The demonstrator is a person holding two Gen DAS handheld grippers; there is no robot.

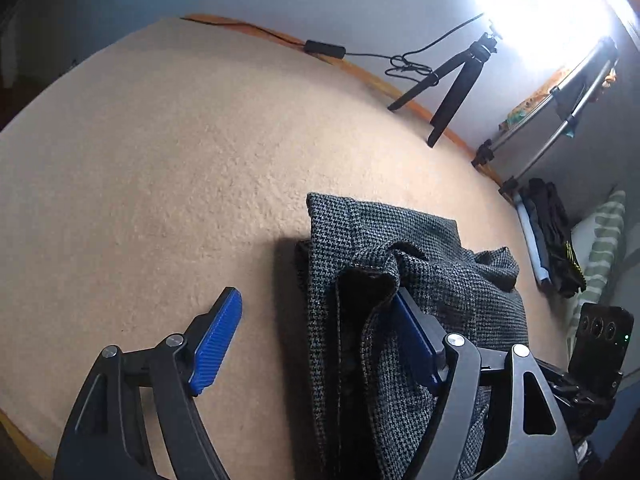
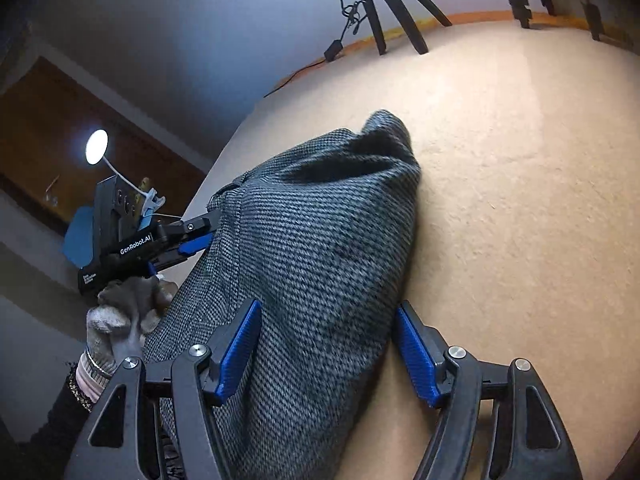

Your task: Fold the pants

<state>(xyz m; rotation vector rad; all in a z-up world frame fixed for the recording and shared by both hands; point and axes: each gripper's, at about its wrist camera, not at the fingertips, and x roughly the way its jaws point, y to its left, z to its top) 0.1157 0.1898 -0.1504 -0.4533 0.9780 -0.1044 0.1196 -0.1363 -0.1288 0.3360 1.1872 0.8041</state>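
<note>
The dark grey houndstooth pants (image 1: 400, 264) lie bunched in a folded heap on the tan carpeted surface (image 1: 180, 160). My left gripper (image 1: 316, 328) is open; its right finger is tucked under a fold of the cloth, its left finger is over bare carpet. In the right wrist view the pants (image 2: 312, 240) lie between the wide-open fingers of my right gripper (image 2: 324, 344), with cloth over the left finger's side. The left gripper (image 2: 192, 240) shows at the pants' far left edge, held by a gloved hand (image 2: 124, 316).
A small black tripod (image 1: 452, 84) and a cable with an inline box (image 1: 324, 49) stand at the far edge by the wall. Metal stand legs (image 1: 552, 120) and a pile of dark clothes (image 1: 552, 240) are at the right. A bright lamp (image 2: 97, 146) is at the left.
</note>
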